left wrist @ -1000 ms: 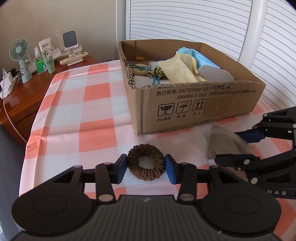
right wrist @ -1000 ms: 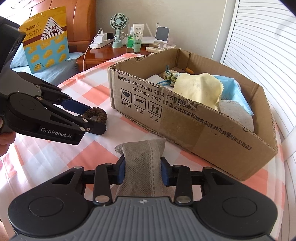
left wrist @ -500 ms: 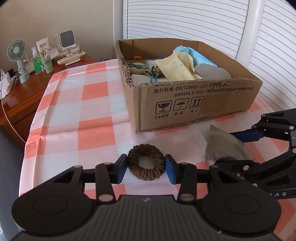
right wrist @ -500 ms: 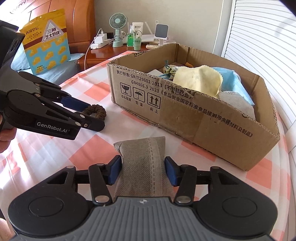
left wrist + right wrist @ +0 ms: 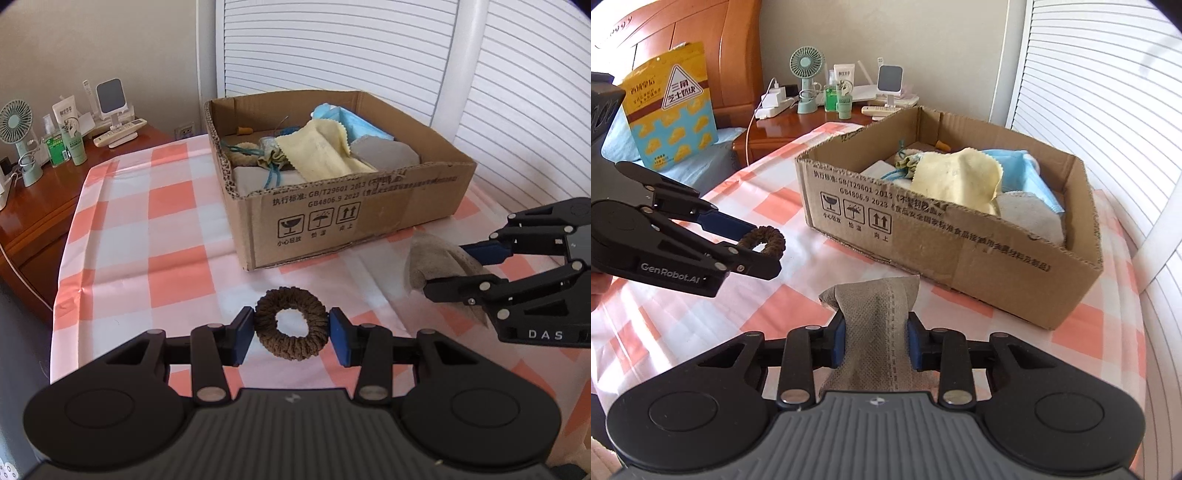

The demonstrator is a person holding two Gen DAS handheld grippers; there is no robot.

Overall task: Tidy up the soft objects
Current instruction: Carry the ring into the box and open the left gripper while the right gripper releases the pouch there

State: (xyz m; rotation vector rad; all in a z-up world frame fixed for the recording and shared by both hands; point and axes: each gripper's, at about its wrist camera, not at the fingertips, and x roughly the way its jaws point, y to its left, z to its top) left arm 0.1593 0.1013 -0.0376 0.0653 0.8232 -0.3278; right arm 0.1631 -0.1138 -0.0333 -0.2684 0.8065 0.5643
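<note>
A brown knitted scrunchie (image 5: 291, 349) hangs a little above the checked tablecloth (image 5: 173, 280), with my left gripper (image 5: 291, 332) shut on its sides. From the right wrist view the same scrunchie (image 5: 772, 240) shows at the left gripper's (image 5: 757, 247) tips. My right gripper (image 5: 874, 343) is closing its jaws on a grey fabric pouch (image 5: 875, 306), which bunches between the pads. The left wrist view shows that pouch (image 5: 428, 254) in the right gripper (image 5: 447, 268), just in front of the cardboard box (image 5: 332, 206).
The open box (image 5: 960, 251) holds a yellow cloth (image 5: 956, 177), a blue mask (image 5: 1019, 166) and grey fabric (image 5: 1030, 218). A wooden bedside table (image 5: 37, 206) with a fan (image 5: 16, 125) and bottles stands beyond the cloth. White shutters (image 5: 369, 44) rise behind.
The left gripper has lifted the scrunchie slightly off the cloth. The right jaws widened, then squeezed in, pinching the grey pouch narrower.
</note>
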